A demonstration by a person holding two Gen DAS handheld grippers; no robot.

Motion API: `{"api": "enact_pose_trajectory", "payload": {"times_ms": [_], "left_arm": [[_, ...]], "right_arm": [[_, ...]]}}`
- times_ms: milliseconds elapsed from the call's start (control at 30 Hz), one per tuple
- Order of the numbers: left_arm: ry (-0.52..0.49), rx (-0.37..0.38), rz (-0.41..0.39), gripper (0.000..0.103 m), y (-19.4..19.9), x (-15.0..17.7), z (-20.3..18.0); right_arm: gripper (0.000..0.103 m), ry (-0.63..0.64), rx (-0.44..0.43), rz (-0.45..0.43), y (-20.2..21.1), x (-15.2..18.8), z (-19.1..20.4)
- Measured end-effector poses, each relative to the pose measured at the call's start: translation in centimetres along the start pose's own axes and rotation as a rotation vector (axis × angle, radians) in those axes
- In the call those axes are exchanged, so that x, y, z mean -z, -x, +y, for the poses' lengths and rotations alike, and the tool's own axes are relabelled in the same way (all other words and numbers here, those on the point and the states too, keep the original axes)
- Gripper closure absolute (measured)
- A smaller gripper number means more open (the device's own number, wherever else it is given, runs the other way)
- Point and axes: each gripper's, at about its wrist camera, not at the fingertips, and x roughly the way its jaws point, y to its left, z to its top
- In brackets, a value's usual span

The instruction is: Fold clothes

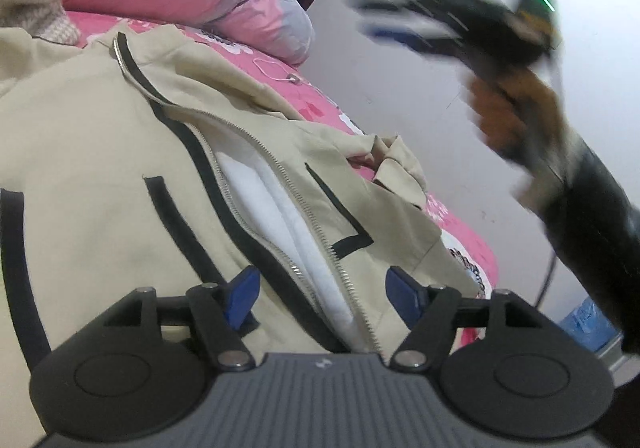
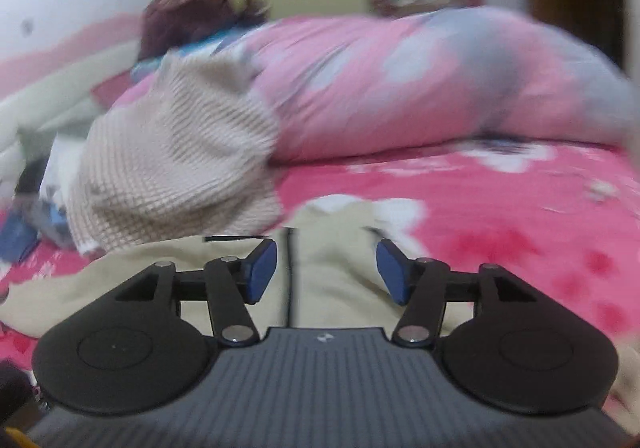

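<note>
No readable text, label or number shows in either view.

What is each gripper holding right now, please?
Left gripper: open, holding nothing, over the jacket.
Right gripper: open, holding nothing.

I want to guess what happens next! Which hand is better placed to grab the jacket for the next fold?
Probably the left. The left gripper sits low over the beige jacket, open jaws either side of its zipper. The right gripper is up in the air, blurred and empty.
</note>
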Motion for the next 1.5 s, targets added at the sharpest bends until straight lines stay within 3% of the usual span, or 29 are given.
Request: {"api": "enact_pose_trajectory", "payload": {"times_ms": [167, 267, 367, 467, 533, 567, 600, 633, 733, 800, 833, 900, 967, 1000, 1033, 1067, 1100, 1167, 1333, 1500], "left_arm": [[-0.007, -0.035, 0.032, 0.029, -0.1, -0.5, -2.0], [-0.036, -0.096, 0.067, 0.029, -0.5, -0.5, -3.9], [-0.065, -0.140, 0.095, 0.029, -1.2, -0.5, -5.7], [-0.076, -0.219, 0.141, 0.041, -2.1, -0.1, -6.2], [-0.028, -0.252, 0.139, 0.069, -2.0, 0.0, -5.4], [-0.003, -0.268, 0.137, 0.076, -2.0, 0.0, -5.0], [0.048, -0.261, 0.120, 0.090, -1.4, 0.0, -4.2], [0.098, -0.254, 0.105, 0.094, -1.1, -0.1, -3.5], [0.187, -0.227, 0.079, 0.094, -0.1, -0.1, -2.3], [0.194, -0.187, 0.075, 0.086, -0.2, -0.2, -2.4], [0.191, -0.172, 0.081, 0.073, -0.3, -0.1, -2.7], [0.170, -0.173, 0.101, 0.057, -0.8, -0.1, -3.3], [0.163, -0.184, 0.105, 0.061, -1.3, -0.1, -3.5], [0.169, -0.191, 0.104, 0.071, -1.5, 0.0, -3.5], [0.174, -0.198, 0.102, 0.093, -1.7, 0.0, -3.4], [0.180, -0.205, 0.101, 0.098, -1.9, 0.0, -3.4], [0.185, -0.212, 0.100, 0.099, -2.1, 0.1, -3.4], [0.194, -0.199, 0.077, 0.100, -1.6, -0.1, -3.5], [0.289, -0.094, 0.071, 0.100, -0.9, -0.2, -2.9], [0.298, -0.115, 0.109, 0.100, -1.9, 0.8, -1.8]], "right_arm": [[0.045, -0.219, 0.186, 0.021, 10.0, 7.3, -6.5], [0.045, -0.367, 0.230, 0.093, 11.3, 12.5, -9.9], [0.045, -0.471, 0.203, 0.165, 10.8, 16.8, -11.8], [0.045, -0.493, 0.162, 0.205, 9.9, 19.1, -11.8], [0.045, -0.490, 0.132, 0.225, 9.9, 20.2, -11.5], [0.047, -0.484, 0.119, 0.235, 9.9, 20.7, -11.3], [0.052, -0.462, 0.114, 0.243, 10.0, 21.1, -11.0], [0.056, -0.437, 0.110, 0.243, 10.3, 21.3, -10.7], [0.059, -0.436, 0.090, 0.229, 11.3, 21.4, -10.7], [0.058, -0.454, 0.085, 0.221, 11.8, 21.6, -11.1], [0.057, -0.464, 0.083, 0.223, 11.8, 21.7, -11.3], [0.056, -0.485, 0.078, 0.221, 11.5, 21.9, -11.5], [0.057, -0.490, 0.071, 0.212, 11.3, 22.1, -11.4], [0.062, -0.489, 0.066, 0.206, 11.2, 22.2, -11.2], [0.069, -0.489, 0.062, 0.200, 11.2, 22.3, -11.1], [0.087, -0.490, 0.058, 0.196, 11.1, 22.4, -11.0], [0.094, -0.493, 0.057, 0.191, 11.1, 22.4, -11.0], [0.098, -0.495, 0.049, 0.167, 11.7, 22.1, -10.7], [0.099, -0.487, 0.046, 0.112, 13.9, 21.6, -10.5], [0.097, -0.546, 0.069, 0.139, 13.5, 23.5, -11.6]]}}
